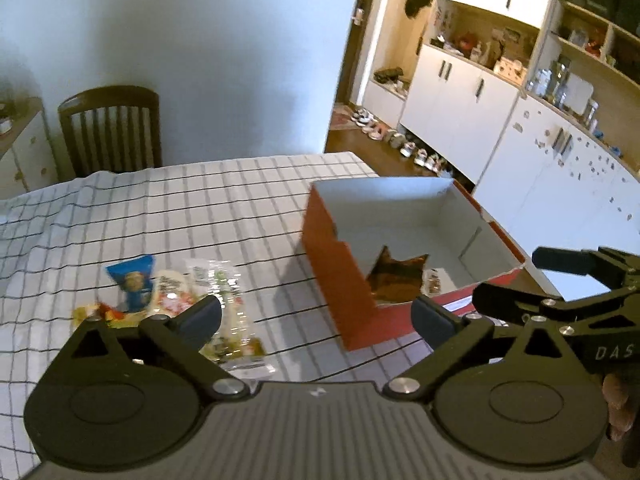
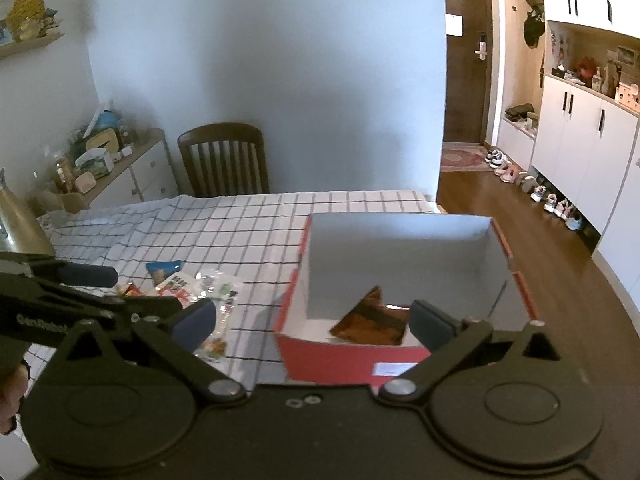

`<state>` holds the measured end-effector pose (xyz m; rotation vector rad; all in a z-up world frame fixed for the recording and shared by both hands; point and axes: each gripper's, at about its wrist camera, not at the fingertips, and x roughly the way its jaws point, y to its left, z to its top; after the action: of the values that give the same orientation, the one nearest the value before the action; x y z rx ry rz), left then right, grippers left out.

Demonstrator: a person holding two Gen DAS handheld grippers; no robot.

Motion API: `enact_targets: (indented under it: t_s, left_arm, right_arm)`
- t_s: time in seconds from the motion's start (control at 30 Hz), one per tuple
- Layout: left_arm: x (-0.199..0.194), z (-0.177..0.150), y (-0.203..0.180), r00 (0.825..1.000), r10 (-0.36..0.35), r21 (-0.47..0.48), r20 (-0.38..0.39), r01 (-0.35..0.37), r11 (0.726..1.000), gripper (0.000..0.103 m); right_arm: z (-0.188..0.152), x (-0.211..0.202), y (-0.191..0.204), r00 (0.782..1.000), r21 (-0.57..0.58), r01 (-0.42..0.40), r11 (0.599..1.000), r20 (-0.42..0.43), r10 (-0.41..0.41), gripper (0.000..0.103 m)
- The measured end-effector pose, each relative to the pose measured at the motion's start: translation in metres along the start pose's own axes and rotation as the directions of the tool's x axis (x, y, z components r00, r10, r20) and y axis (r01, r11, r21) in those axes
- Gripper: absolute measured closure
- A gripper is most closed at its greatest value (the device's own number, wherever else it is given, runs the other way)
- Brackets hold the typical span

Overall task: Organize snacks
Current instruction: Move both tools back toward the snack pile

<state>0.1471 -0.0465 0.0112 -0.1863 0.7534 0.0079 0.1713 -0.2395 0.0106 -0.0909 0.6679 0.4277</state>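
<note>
- Since both sets of jaws stand wide and hold nothing, the left gripper (image 1: 316, 316) should swing toward 10 o'clock for one snack, pinching a packet's edge.
- The right gripper (image 2: 312, 322) hovers by the red box (image 2: 328, 354).
- The snack pile (image 1: 188, 300), crinkly bright packets, lies on the checked surface (image 1: 180, 208) at 9 o'clock of the box; a brown packet (image 2: 372, 320) lies inside.

Snack pile (image 1: 176, 296) blurred in left wrist view, labels unreadable; near packets partly behind left gripper (image 1: 316, 320) finger. Brown packet (image 2: 370, 320) in red box (image 2: 332, 356): lower part hidden by box front wall and right gripper (image 2: 312, 320) pad in right view. Small packet (image 1: 434, 282) beside it too small to ID. Shelf clutter (image 1: 480, 46) in bg too small/blurry.
</note>
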Motion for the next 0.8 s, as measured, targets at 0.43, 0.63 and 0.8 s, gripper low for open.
enact_targets:
  t_s: [0.43,0.63,0.8]
  left_arm:
    - [-0.029,-0.027,0.09,0.997,0.075,-0.055,0.002,-0.075,0.996,0.001]
    - [-0.029,-0.038,0.128,0.991,0.13,-0.1,-0.003,-0.13,0.986,0.001]
    - [-0.02,-0.046,0.162,0.986,0.161,-0.177,-0.036,-0.165,0.97,0.001]
  right_arm:
    - [-0.007,0.025,0.069,0.999,0.008,-0.023,1.0,-0.026,0.023,0.0]
    - [-0.01,0.052,0.09,0.997,0.031,-0.023,0.999,-0.067,0.025,0.002]
    - [-0.012,0.077,0.107,0.994,-0.001,-0.016,1.0,-0.106,0.016,0.004]
